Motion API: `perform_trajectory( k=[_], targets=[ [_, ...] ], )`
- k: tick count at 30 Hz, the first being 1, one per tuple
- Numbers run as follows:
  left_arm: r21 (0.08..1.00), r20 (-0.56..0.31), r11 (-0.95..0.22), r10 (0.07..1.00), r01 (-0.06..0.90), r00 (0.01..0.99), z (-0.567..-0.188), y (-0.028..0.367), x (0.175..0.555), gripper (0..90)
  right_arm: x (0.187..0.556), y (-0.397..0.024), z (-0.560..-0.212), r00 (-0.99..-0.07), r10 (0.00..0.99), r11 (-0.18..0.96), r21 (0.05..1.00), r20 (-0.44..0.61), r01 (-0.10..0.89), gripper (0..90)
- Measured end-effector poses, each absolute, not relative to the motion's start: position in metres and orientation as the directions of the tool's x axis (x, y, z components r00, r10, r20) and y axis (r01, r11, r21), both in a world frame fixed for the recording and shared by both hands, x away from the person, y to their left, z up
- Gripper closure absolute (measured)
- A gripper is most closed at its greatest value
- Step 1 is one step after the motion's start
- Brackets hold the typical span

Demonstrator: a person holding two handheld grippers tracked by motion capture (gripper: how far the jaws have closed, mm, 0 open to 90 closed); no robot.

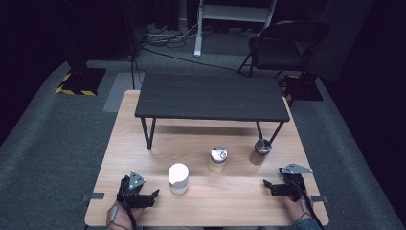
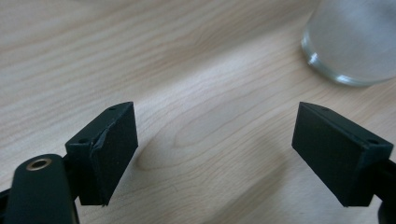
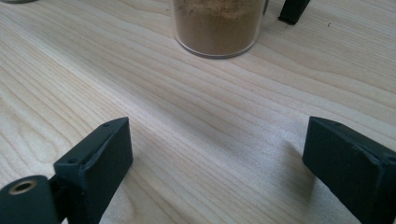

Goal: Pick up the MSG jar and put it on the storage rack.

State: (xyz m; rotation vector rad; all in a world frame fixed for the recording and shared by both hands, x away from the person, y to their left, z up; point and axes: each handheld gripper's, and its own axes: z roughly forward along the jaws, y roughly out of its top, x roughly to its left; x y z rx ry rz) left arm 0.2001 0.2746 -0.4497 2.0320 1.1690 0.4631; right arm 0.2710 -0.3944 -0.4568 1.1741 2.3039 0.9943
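Three jars stand on the wooden table [image 1: 143,143]: a white jar [image 1: 178,178] at front left, a pale jar with a silver lid [image 1: 218,159] in the middle, and a brown jar with a silver lid [image 1: 261,151] at right. My left gripper [image 1: 153,197] rests near the front edge, left of the white jar, and is open. In the left gripper view, the left gripper [image 2: 215,144] holds nothing and the white jar's base [image 2: 355,42] sits beyond at upper right. My right gripper [image 1: 268,188] is open and empty. In the right gripper view, the right gripper [image 3: 217,158] faces the brown jar [image 3: 217,25].
A low black shelf [image 1: 210,96] on thin legs stands across the back half of the table; one leg [image 3: 294,9] is just behind the brown jar. A folding chair [image 1: 282,48] and cables lie on the floor beyond.
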Motion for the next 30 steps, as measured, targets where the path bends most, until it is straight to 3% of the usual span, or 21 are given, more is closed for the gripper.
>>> perform_trajectory(
  k=[5,14,30],
  targets=[
    [0.754,-0.068,-0.294,0.855,0.587,0.515,-0.441,0.274,0.192,15.0,0.271,-0.394,-0.457,-0.585,0.811,0.404,0.730,-0.008,0.551,8.1],
    [0.858,-0.055,-0.216,0.864,0.466,0.501,-0.439,0.275,0.161,10.0,0.271,-0.394,-0.457,-0.584,0.811,0.404,0.730,-0.008,0.551,8.0],
    [0.933,-0.080,-0.117,0.856,0.342,0.512,-0.446,0.283,0.144,9.0,0.270,-0.394,-0.457,-0.582,0.813,0.403,0.730,-0.008,0.553,7.8]
  ],
)
